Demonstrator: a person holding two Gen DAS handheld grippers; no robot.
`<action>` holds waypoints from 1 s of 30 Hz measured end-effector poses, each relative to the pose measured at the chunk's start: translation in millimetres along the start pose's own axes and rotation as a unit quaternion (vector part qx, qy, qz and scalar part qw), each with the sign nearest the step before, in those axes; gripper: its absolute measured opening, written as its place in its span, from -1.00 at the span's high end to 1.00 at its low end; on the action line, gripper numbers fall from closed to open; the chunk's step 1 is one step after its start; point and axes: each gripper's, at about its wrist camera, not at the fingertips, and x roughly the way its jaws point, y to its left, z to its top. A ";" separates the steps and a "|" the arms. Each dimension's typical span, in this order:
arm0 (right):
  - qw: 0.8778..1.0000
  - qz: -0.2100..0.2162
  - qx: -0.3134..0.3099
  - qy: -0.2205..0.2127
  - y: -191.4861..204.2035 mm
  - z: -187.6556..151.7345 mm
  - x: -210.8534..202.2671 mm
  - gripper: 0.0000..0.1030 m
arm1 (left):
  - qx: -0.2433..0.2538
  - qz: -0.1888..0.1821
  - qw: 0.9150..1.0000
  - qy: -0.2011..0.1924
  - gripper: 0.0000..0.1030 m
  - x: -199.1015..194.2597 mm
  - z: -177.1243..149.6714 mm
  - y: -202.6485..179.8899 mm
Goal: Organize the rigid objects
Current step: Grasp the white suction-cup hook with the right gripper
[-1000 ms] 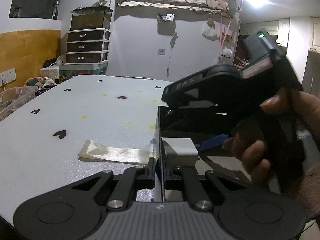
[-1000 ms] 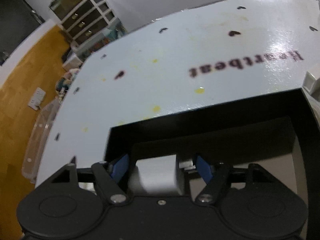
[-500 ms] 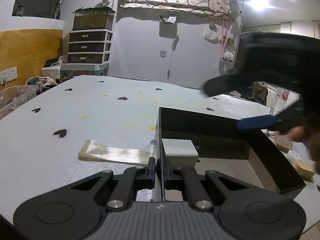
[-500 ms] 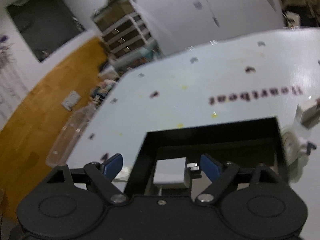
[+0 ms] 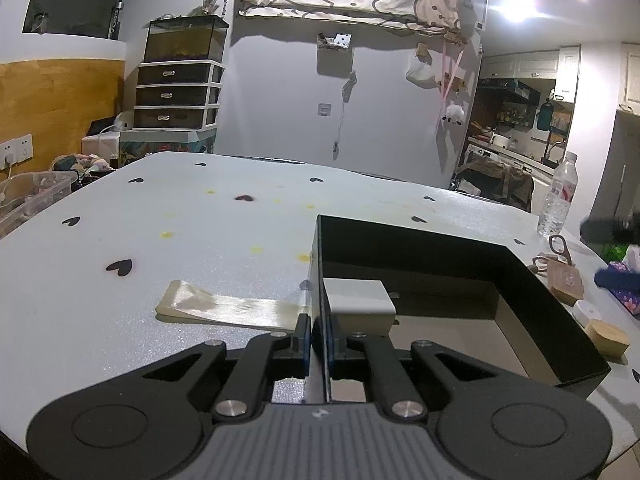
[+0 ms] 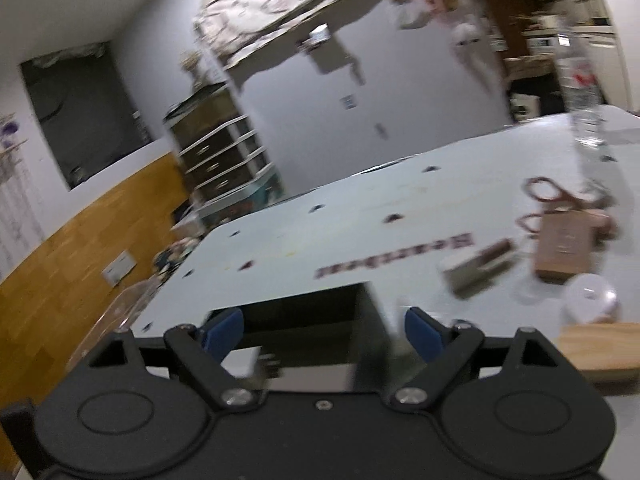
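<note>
My left gripper (image 5: 318, 334) is shut on the left wall of a black open box (image 5: 516, 276) on the white table. A white charger block (image 5: 358, 304) lies inside the box by that wall. My right gripper (image 6: 324, 330) is open and empty above the box's right side (image 6: 304, 312); its view is blurred. Part of it shows at the far right of the left wrist view (image 5: 612, 248). To the right of the box lie a wooden round lid (image 5: 608, 338), a white round case (image 6: 590, 298), a brown block (image 6: 564, 246), scissors (image 6: 546, 192) and a small box (image 6: 478, 270).
A strip of clear tape (image 5: 228, 306) lies on the table left of the box. A water bottle (image 5: 558, 196) stands at the table's far right. A clear plastic bin (image 5: 28, 196) sits off the table's left edge.
My right gripper let go of the white charger block in the box, opened, and lifted away to the right. My left gripper stayed shut on the box wall.
</note>
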 end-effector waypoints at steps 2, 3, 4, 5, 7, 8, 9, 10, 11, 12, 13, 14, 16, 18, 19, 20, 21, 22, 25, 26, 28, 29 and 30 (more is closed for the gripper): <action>1.000 -0.017 0.018 -0.004 -14.1 -2.4 1.8 -0.66 | -0.002 -0.001 1.000 0.002 0.84 0.4 0.8 -0.1; 0.999 -0.024 0.026 -0.003 -20.2 -5.4 3.5 -0.65 | -0.001 -0.001 1.000 0.002 0.84 0.5 1.0 -0.3; 0.999 -0.029 0.033 0.000 -26.7 -7.1 7.3 -0.62 | 0.000 -0.001 1.000 0.003 0.84 0.6 1.3 -0.7; 0.999 -0.032 0.038 0.003 -30.8 -9.2 10.5 -0.59 | 0.001 0.000 1.000 0.004 0.84 0.7 1.7 -1.2; 0.998 -0.039 0.045 0.006 -38.4 -13.6 19.2 -0.56 | 0.002 0.001 1.000 0.006 0.84 1.1 2.3 -2.0; 0.998 -0.042 0.047 0.006 -42.0 -15.7 22.9 -0.52 | 0.001 0.001 1.000 0.008 0.84 1.4 3.0 -1.9; 0.998 -0.043 0.047 0.006 -43.1 -16.8 27.6 -0.50 | -0.002 -0.001 1.000 0.010 0.84 2.0 4.0 -1.2; 0.998 -0.041 0.047 0.008 -44.4 -18.2 32.8 -0.47 | -0.005 -0.003 1.000 0.013 0.83 2.4 5.1 -0.4; 0.998 -0.037 0.047 0.010 -45.8 -18.9 38.3 -0.45 | -0.007 -0.004 1.000 0.015 0.83 2.5 5.7 0.6; 0.998 -0.036 0.050 0.013 -47.2 -18.7 43.9 -0.44 | -0.007 -0.005 1.000 0.017 0.83 2.8 6.2 0.9; 0.998 -0.037 0.054 0.015 -47.9 -18.8 48.9 -0.42 | -0.006 -0.006 1.000 0.019 0.83 2.9 6.6 0.8; 0.997 -0.036 0.058 0.018 -48.7 -17.7 54.4 -0.40 | -0.004 -0.005 1.000 0.021 0.83 3.2 7.1 0.5; 0.997 -0.034 0.070 0.024 -51.7 -16.8 64.9 -0.36 | -0.003 -0.004 1.000 0.025 0.83 3.9 8.2 -0.4; 0.996 -0.037 0.076 0.034 -53.4 -16.1 75.3 -0.29 | -0.002 -0.003 1.000 0.029 0.83 5.1 9.8 -0.5; 0.995 -0.041 0.078 0.038 -53.8 -15.7 79.0 -0.23 | -0.001 -0.003 1.000 0.030 0.83 6.0 10.3 -0.9; 0.995 -0.046 0.081 0.043 -54.9 -15.7 83.1 -0.16 | 0.000 -0.002 1.000 0.030 0.83 6.5 10.1 -1.2; 0.994 -0.048 0.086 0.048 -56.6 -15.8 86.3 -0.12 | 0.000 -0.002 1.000 0.030 0.83 7.4 10.1 -1.4; 0.994 -0.047 0.090 0.048 -57.8 -16.1 87.5 -0.05 | -0.002 -0.002 1.000 0.030 0.83 7.9 10.1 -1.4; 0.994 -0.034 0.093 0.047 -59.6 -15.4 87.6 0.11 | -0.004 -0.002 1.000 0.030 0.83 8.4 9.7 -1.3; 0.994 -0.028 0.093 0.046 -59.6 -14.6 87.2 0.26 | -0.003 -0.002 1.000 0.030 0.83 8.3 9.8 -1.2; 0.995 -0.034 0.083 0.049 -57.3 -12.5 85.5 0.26 | -0.004 -0.002 1.000 0.029 0.83 8.6 9.8 -0.9; 0.995 -0.038 0.075 0.047 -55.8 -11.9 83.6 0.27 | -0.005 -0.001 1.000 0.029 0.83 9.0 9.5 -0.8; 0.996 -0.039 0.070 0.042 -55.7 -11.0 80.4 0.27 | -0.004 -0.001 1.000 0.029 0.83 9.1 9.3 -0.8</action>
